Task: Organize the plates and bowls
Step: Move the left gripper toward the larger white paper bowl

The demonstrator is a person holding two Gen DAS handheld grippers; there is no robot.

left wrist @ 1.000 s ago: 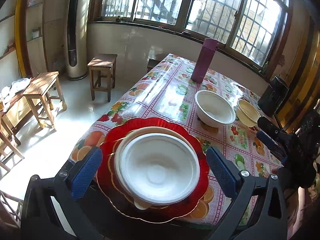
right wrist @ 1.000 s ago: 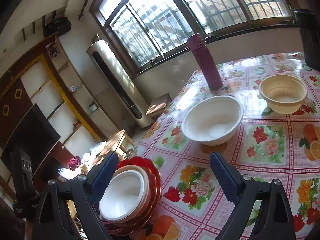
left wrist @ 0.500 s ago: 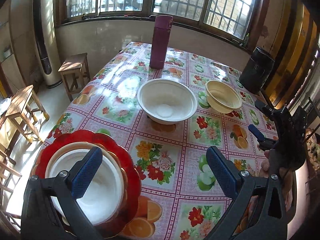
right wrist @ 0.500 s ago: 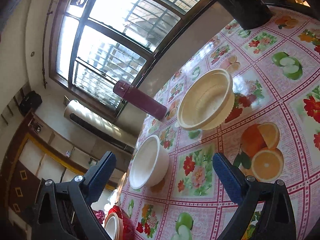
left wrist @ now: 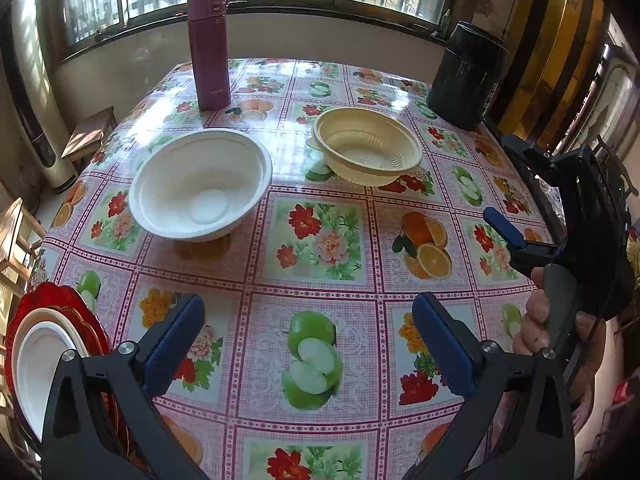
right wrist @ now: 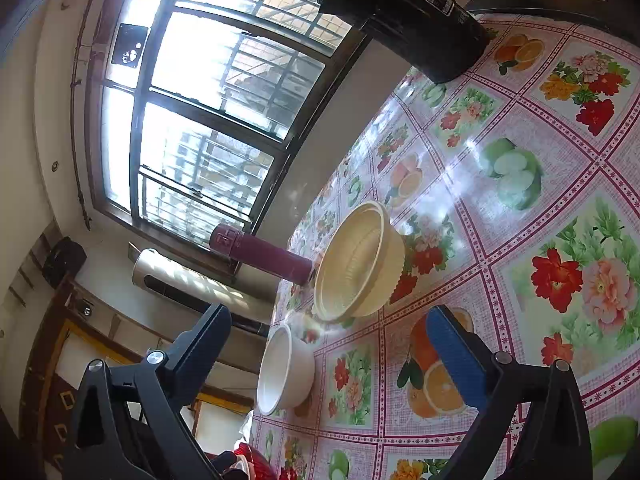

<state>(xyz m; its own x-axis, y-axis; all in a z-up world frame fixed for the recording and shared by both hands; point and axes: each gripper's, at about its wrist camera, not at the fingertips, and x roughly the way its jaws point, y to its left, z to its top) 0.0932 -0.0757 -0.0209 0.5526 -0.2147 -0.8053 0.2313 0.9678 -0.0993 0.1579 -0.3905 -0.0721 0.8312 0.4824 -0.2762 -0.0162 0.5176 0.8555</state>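
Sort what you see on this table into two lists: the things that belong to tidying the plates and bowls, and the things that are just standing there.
Part of the job:
white bowl
cream bowl
red plate with a white dish stacked on it

Just standing there:
purple flask
black container
flowered tablecloth
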